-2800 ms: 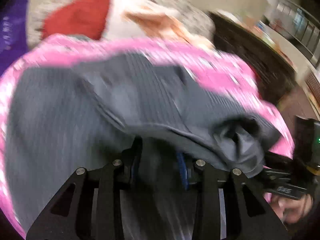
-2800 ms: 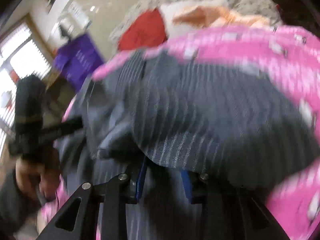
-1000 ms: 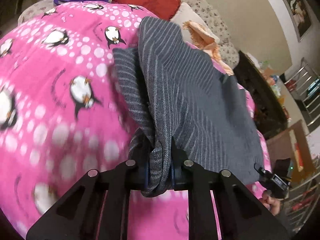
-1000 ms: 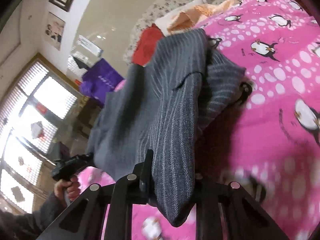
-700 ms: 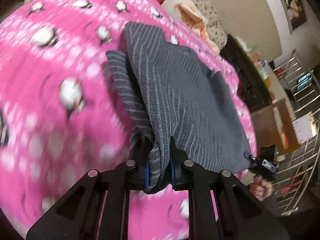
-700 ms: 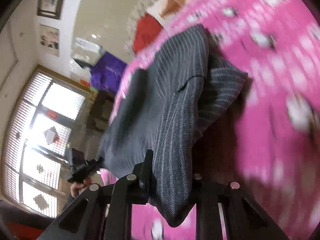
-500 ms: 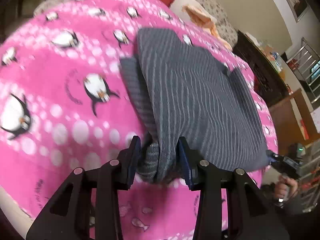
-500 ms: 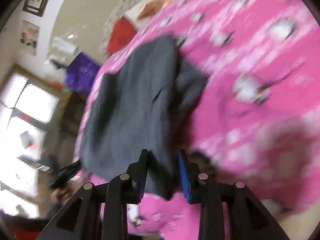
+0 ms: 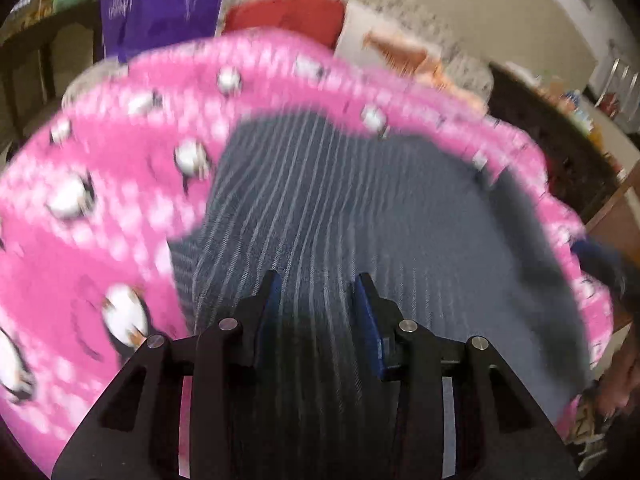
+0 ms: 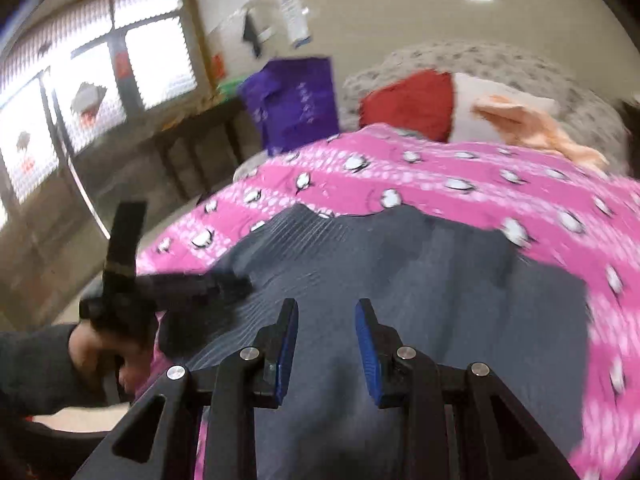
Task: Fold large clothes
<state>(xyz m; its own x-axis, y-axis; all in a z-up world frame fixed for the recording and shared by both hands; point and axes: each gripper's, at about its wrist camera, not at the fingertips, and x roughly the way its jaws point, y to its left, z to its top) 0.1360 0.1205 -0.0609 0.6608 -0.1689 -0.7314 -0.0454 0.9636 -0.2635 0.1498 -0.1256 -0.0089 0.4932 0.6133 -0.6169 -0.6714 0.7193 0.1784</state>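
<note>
- Both pairs of jaws spread with nothing pinched: left gripper (image 9: 316, 300) and right gripper (image 10: 326, 328) hover just over the grey striped garment (image 10: 400, 280).
- Garment lying flat and folded on the pink penguin blanket (image 10: 440, 176), near its front edge.
- Best handling now, as a judgement: keep both sets of jaws wide, lift clear without snagging cloth, then check the edges line up and smooth any ridge before the next fold.
- Farther off: red cushion (image 10: 412, 104), purple bag (image 10: 296, 100).
- Against a second ago: then each gripper pinching a bunched edge of cloth; now released, fabric spread flat.
</note>
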